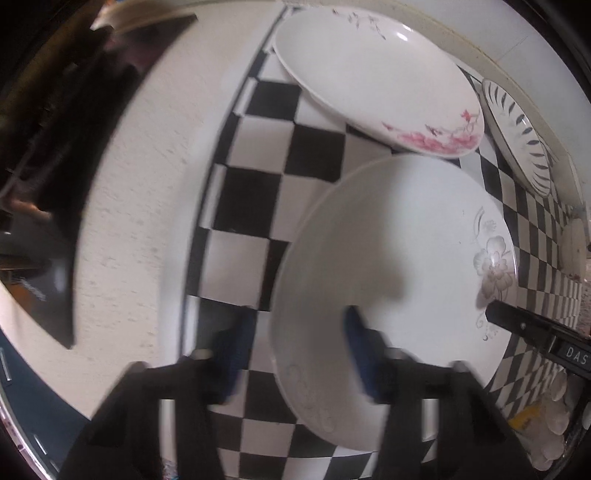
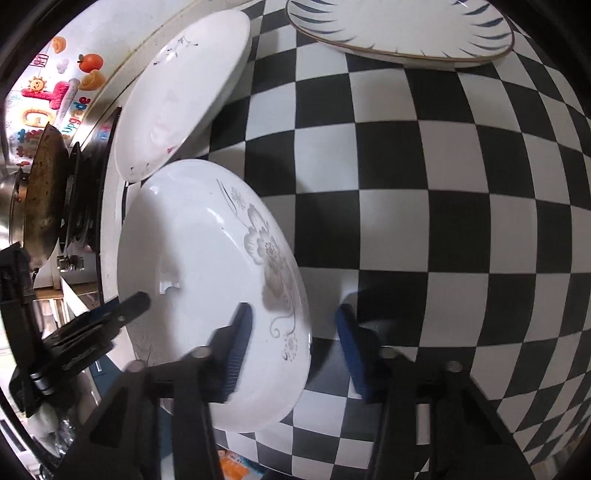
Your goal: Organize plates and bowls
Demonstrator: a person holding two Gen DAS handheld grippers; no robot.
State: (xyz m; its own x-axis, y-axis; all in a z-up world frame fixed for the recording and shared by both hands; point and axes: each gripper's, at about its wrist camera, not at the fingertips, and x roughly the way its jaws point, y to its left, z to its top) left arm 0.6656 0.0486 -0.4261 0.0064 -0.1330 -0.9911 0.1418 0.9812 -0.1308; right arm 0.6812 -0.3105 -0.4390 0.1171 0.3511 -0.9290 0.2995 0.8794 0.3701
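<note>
A white plate with a grey flower (image 1: 399, 280) lies on the checkered cloth (image 1: 258, 206). My left gripper (image 1: 295, 350) is open and straddles its left rim, one blue pad over the plate, one over the cloth. My right gripper (image 2: 291, 347) is open and straddles the opposite rim of the same plate (image 2: 207, 280). A white plate with pink flowers (image 1: 373, 81) sits behind it, also in the right wrist view (image 2: 181, 92). A plate with dark striped rim (image 1: 517, 136) lies farther right, also in the right wrist view (image 2: 402, 29).
A stove with a dark pan (image 2: 44, 192) stands past the cloth's left edge. Colourful stickers (image 2: 55, 96) cover the wall behind. The white counter edge (image 1: 136, 221) runs beside the cloth. Small white items (image 1: 554, 424) sit at the lower right.
</note>
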